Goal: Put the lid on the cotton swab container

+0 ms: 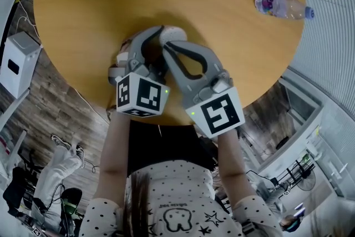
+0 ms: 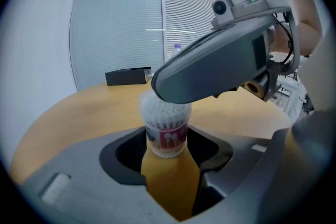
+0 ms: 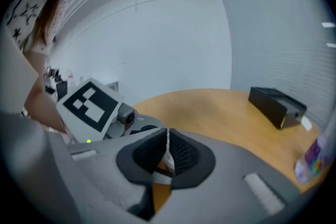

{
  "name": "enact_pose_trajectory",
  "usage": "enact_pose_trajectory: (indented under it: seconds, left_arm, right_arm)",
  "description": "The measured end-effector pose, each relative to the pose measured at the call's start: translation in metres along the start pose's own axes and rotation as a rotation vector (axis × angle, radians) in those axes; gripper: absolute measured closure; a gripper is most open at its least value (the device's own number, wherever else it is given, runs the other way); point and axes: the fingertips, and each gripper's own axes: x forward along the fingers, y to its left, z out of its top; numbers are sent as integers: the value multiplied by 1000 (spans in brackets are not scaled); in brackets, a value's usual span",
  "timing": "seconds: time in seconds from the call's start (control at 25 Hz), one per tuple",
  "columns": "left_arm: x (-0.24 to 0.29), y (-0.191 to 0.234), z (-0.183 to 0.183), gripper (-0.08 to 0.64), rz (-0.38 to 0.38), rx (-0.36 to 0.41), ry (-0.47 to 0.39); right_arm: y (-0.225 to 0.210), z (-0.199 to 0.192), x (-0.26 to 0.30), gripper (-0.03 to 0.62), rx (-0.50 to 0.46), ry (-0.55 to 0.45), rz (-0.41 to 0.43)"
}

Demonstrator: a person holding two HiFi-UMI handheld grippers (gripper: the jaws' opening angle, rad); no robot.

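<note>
Both claws are gripping: left claw (image 2: pixel 167 145) clamps the upright cotton swab container (image 2: pixel 165 124) at frame centre; right claw (image 3: pixel 166 151), pinching the thin lid (image 3: pixel 169 163) edge-on, sits just above its swab-filled top.

Head view looks steeply down — both gripper views skim the shared table (image 1: pixel 83 19).

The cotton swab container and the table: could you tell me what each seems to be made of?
Cotton swab container: probably clear, glossy plastic; the white swab heads show through its wall above a red printed label. Table: wood or wood-look laminate, smooth with a satin finish; honey colour with faint grain, and the look alone does not settle which.
</note>
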Motion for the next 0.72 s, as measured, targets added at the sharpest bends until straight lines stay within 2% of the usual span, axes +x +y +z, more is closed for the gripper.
enact_pose_trajectory:
  seconds: [0.08, 0.12, 0.16, 0.28, 0.44, 0.72]
  left_arm:
    - [0, 0, 0, 316, 0, 2, 3]
    - [0, 0, 0, 316, 0, 2, 3]
    - [0, 0, 0, 316, 1, 2, 4]
    - [-1, 1, 0, 316, 2, 1, 4]
    - [-1, 1, 0, 316, 0, 7, 5]
    - [1, -1, -1, 316, -9, 15, 14]
  right_arm:
    - [2, -4, -1, 574, -122, 54, -18]
    - [1, -2, 0, 574, -129, 48, -40]
    - [-1, 1, 1, 574, -91, 22, -60]
    - [-6, 7, 2, 588, 132, -48, -84]
    - [-5, 6, 4, 589, 103, -18, -109]
    - [-2, 5, 6, 588, 160, -44, -98]
